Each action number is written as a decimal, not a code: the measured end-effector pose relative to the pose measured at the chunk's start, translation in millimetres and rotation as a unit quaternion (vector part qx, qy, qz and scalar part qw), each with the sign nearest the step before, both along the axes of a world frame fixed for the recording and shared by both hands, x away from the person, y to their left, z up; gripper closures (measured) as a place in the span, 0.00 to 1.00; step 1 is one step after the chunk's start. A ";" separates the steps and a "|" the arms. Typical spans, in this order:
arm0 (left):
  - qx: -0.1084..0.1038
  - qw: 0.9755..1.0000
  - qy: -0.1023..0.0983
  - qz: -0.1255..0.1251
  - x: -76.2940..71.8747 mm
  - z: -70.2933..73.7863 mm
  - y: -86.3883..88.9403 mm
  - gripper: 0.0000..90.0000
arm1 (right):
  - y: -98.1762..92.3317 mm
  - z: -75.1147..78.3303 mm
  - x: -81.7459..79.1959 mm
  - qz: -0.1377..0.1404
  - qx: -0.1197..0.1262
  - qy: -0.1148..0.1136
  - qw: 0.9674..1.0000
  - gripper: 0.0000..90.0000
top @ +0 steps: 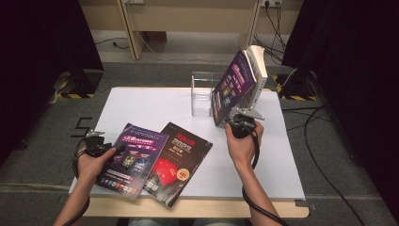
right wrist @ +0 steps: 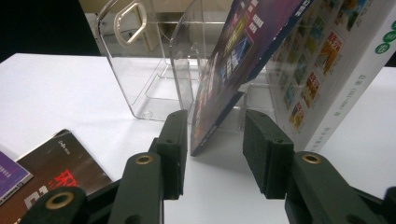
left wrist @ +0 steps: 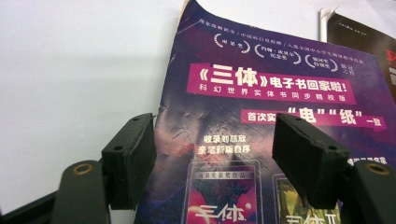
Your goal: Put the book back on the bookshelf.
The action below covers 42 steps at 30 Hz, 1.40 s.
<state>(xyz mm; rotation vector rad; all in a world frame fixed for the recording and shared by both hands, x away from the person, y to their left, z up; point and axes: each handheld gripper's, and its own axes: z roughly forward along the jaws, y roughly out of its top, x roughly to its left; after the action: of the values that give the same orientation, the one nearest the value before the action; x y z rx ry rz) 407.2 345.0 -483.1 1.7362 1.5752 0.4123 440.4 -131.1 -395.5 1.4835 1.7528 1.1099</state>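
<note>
A person sits at a white table (top: 141,101) with a gripper in each hand, sorting magazines into a clear plastic holder (top: 203,94) that stands near the table's far edge. The right gripper (top: 235,120) reaches toward a purple magazine (top: 233,87) standing on its lower edge and tilted back against a thick white book (top: 258,66) just beside the holder. In the right gripper view its jaws are open, one on each side of the magazine's bottom corner, the left pad very near the cover but not clearly pressing it, so the lean seems to be keeping the magazine up rather than any grip. The left gripper (top: 117,149) rests at the near left corner over a second purple magazine (top: 129,160) lying flat, jaws open above the cover and pinching nothing. A dark red-and-black magazine (top: 176,162) lies flat beside it, overlapped at one edge. The upright magazine probably goes into the holder next.
</note>
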 end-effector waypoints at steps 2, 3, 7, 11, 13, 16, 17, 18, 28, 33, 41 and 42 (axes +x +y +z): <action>-0.003 1.000 0.001 -0.001 1.0 -0.2 0.9 0.33 | 1.5 -1.0 -0.4 0.002 -0.001 0.002 1.000 0.67; -0.004 1.000 0.002 -0.001 1.4 -0.4 1.4 0.33 | 2.2 -1.5 -0.7 0.002 -0.002 0.002 1.000 0.67; -0.003 1.000 0.002 0.001 2.7 0.6 4.1 0.34 | 4.5 -2.9 -1.0 0.006 -0.002 0.004 1.000 0.67; 0.002 1.000 0.006 0.007 4.1 -2.0 5.7 0.34 | 5.3 -3.4 -1.3 0.008 -0.003 0.004 1.000 0.67; 0.006 1.000 0.006 0.008 4.5 -3.1 6.0 0.34 | 5.4 -4.0 -1.5 0.008 -0.004 0.004 1.000 0.67; -0.006 1.000 0.018 0.006 6.1 -6.3 6.0 0.34 | 5.2 -5.2 -1.4 0.008 -0.004 0.006 1.000 0.67; -0.008 1.000 0.019 0.006 6.5 -7.2 6.0 0.35 | 5.3 -5.6 -1.5 0.009 -0.004 0.007 1.000 0.67; -0.007 1.000 0.019 0.007 6.7 -6.9 5.9 0.35 | 5.3 -6.0 -1.7 0.009 -0.004 0.008 1.000 0.67; -0.022 0.999 0.029 0.014 4.6 -0.1 10.0 0.59 | 9.0 -11.4 -2.2 0.016 -0.007 0.013 1.000 0.67; -0.042 0.998 0.036 0.003 2.2 -1.2 5.1 0.63 | 15.7 -15.5 -1.7 0.028 -0.009 0.023 0.999 0.68; -0.045 0.998 0.048 -0.019 -2.5 0.9 -5.6 0.65 | 32.8 -28.9 -1.0 0.059 -0.012 0.057 0.997 0.68; -0.045 0.998 0.049 -0.022 -3.1 1.1 -6.8 0.65 | 34.0 -30.6 -0.5 0.061 -0.012 0.061 0.996 0.68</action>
<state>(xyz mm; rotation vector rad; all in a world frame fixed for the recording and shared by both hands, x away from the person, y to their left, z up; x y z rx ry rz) 404.1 338.1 -482.0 1.7430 1.5962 0.2337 439.8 -97.0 -426.1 1.4731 1.9560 1.0747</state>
